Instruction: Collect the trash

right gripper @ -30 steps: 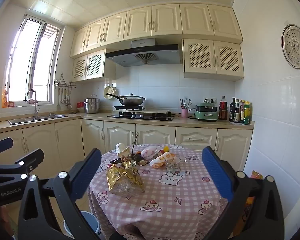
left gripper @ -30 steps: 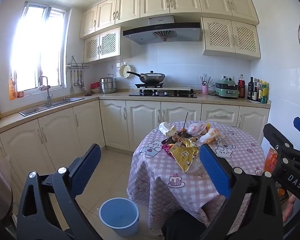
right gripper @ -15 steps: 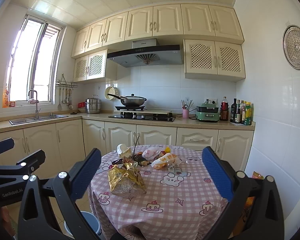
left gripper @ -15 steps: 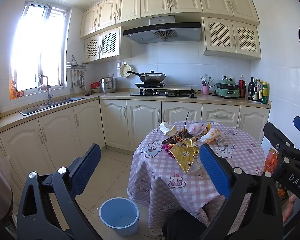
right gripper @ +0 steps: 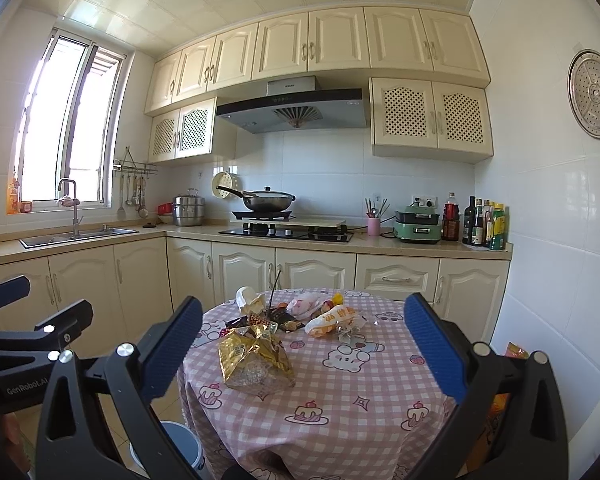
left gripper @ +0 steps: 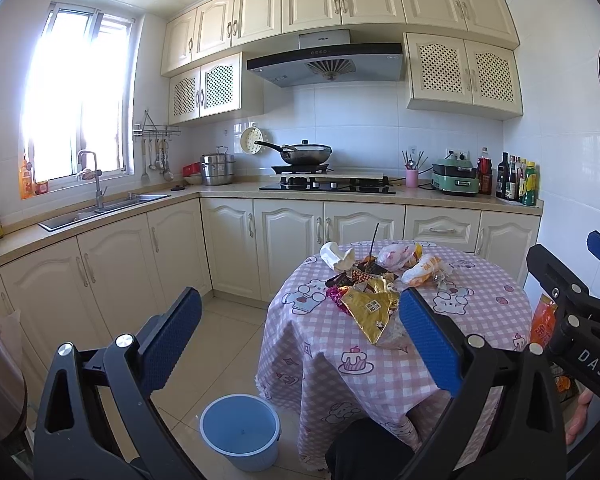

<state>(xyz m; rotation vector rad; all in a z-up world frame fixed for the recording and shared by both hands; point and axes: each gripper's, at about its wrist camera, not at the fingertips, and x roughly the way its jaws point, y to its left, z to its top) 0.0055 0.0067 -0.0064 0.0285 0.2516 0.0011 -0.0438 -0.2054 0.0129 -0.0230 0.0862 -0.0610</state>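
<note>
Both tools stand with their blue pads spread wide and nothing between them: the left tool [left gripper: 300, 344] fills the lower part of its view, and the right tool [right gripper: 304, 354] does the same in its own, each held back from the round bench [right gripper: 340, 392] rather than over it, which I read as the approach before a first grasp. The trash sits in a loose heap on the pink checked cloth, toward the centre of both views. Nearest the tools lies a crumpled gold foil bag [right gripper: 254, 360], lower centre in the right view; beyond it are dark snack wrappers [right gripper: 276, 318], an orange-and-white packet [right gripper: 332, 318], a pink-printed plastic bag [right gripper: 306, 306] and a crumpled white paper [right gripper: 248, 296]. A blue bucket [left gripper: 240, 432] stands open on the tiled floor at the lower centre of the left view, just beside the hanging cloth, probably placed there to receive the rubbish. Nothing appears collected yet; the gold bag looks the easiest first pick, though foil may slip or crush.
</note>
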